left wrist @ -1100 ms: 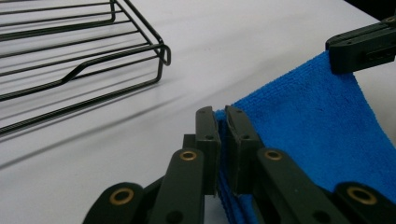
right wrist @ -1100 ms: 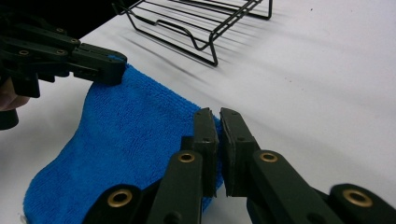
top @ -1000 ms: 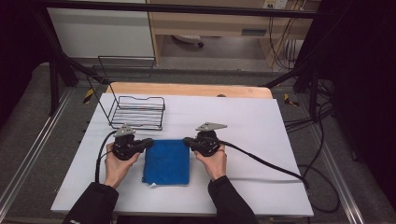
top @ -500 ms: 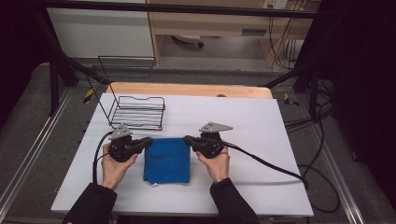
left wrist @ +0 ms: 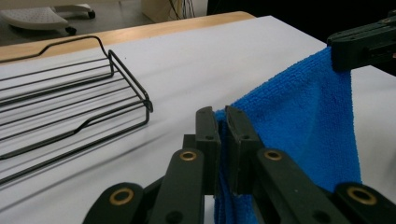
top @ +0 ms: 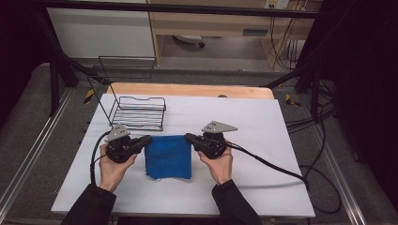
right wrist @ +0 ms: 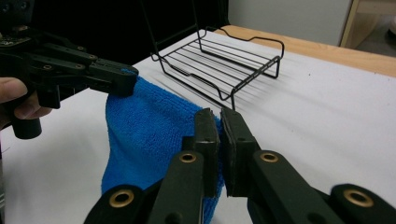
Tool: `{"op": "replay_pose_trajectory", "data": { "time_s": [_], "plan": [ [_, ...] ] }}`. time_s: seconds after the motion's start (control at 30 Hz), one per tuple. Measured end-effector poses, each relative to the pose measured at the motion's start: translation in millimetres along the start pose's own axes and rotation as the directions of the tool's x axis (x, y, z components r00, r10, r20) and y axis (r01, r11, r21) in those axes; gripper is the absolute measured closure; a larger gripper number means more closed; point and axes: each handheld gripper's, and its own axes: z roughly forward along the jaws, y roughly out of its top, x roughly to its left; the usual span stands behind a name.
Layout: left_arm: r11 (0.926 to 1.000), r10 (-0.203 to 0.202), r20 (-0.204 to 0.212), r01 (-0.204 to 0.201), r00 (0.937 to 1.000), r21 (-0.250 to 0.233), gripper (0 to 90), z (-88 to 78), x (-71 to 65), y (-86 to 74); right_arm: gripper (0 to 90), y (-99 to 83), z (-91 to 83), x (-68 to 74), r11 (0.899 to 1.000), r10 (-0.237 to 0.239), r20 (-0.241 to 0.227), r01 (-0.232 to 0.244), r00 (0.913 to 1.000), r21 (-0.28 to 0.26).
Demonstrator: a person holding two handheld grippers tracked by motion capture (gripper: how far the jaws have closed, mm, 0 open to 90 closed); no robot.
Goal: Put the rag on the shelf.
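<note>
Both tools are clamped on the same blue microfibre cloth (top: 168, 157): the left tool (top: 145, 139) pinches its far left corner and the right tool (top: 189, 137) pinches its far right corner, with the jaws pressed together on the fabric. In the left gripper view the cloth (left wrist: 299, 135) hangs from the two pinched corners like a small curtain, and its lower part rests on the white worktop (top: 263, 122) near the person. The cloth looks light, soft and limp, so I judge it will sag and fold wherever it is not held. Its terry surface should give good grip and not slip. Corners or the edge are the best places to hold. A black wire rack (top: 138, 112) stands just beyond, at the far left.
</note>
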Motion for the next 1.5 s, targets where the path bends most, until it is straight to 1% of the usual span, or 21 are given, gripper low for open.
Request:
{"op": "replay_pose_trajectory", "data": {
  "time_s": [0.2, 0.3, 0.43, 0.57, 0.77, 0.9, 1.0, 1.07, 1.2, 1.23, 1.27, 1.3, 1.5],
  "plan": [
    [0.9993, 0.004, -0.004, -0.005, 1.0000, -0.036, 84.7, -9.0, -1.3, 6.7, 86.2, 9.7, -4.6, 5.5, 0.999, -0.026, -0.003, 0.026, 0.9997, -0.030],
    [0.9985, 0.018, -0.013, -0.018, 0.9998, -0.051, 84.7, -13.7, -2.4, 10.2, 86.2, 13.7, -6.3, 8.1, 0.998, -0.033, -0.002, 0.033, 0.9994, -0.043],
    [0.9969, 0.018, -0.022, -0.020, 0.9996, -0.076, 84.7, -19.8, -2.5, 14.6, 86.2, 20.3, -7.7, 11.8, 0.997, -0.039, -0.003, 0.038, 0.9993, -0.063],
    [0.9948, 0.017, -0.029, -0.020, 0.9994, -0.100, 84.7, -26.7, -1.2, 19.1, 86.3, 28.7, -9.0, 16.6, 0.995, -0.056, -0.006, 0.056, 0.9984, -0.077],
    [0.9902, 0.019, -0.049, -0.025, 0.9986, -0.137, 84.7, -36.2, 1.3, 24.9, 86.3, 42.6, -8.7, 24.7, 0.991, -0.083, -0.009, 0.081, 0.9965, -0.110],
    [0.9868, 0.013, -0.058, -0.022, 0.9982, -0.161, 84.8, -41.8, 3.9, 27.6, 86.3, 49.3, -6.8, 28.6, 0.988, -0.095, -0.009, 0.093, 0.9955, -0.123],
    [0.9844, 0.017, -0.080, -0.031, 0.9967, -0.173, 84.8, -45.9, 5.2, 29.4, 86.3, 53.1, -4.6, 30.9, 0.987, -0.101, -0.012, 0.099, 0.9948, -0.126],
    [0.9834, 0.015, -0.079, -0.029, 0.9968, -0.179, 84.9, -47.0, 5.8, 30.3, 86.3, 55.1, -3.6, 32.5, 0.986, -0.105, -0.012, 0.103, 0.9944, -0.128],
    [0.9808, 0.013, -0.092, -0.031, 0.9957, -0.193, 85.0, -50.5, 7.8, 32.5, 86.3, 58.9, -2.7, 35.1, 0.984, -0.111, -0.013, 0.108, 0.9938, -0.141],
    [0.9798, 0.007, -0.087, -0.025, 0.9962, -0.199, 85.0, -51.0, 8.1, 33.0, 86.3, 59.9, -2.5, 35.7, 0.984, -0.112, -0.014, 0.109, 0.9936, -0.144],
    [0.9786, 0.010, -0.094, -0.029, 0.9955, -0.204, 85.0, -52.3, 8.7, 33.7, 86.3, 60.8, -2.3, 36.3, 0.983, -0.116, -0.013, 0.113, 0.9932, -0.144],
    [0.9773, 0.003, -0.090, -0.022, 0.9959, -0.211, 85.0, -52.7, 8.6, 34.2, 86.4, 61.8, -2.0, 37.0, 0.982, -0.116, -0.012, 0.113, 0.9932, -0.150],
    [0.9713, -0.006, -0.100, -0.018, 0.9950, -0.237, 85.0, -59.2, 12.9, 37.1, 86.4, 67.1, 1.5, 41.5, 0.978, -0.125, -0.008, 0.122, 0.9921, -0.169]
  ]
}}
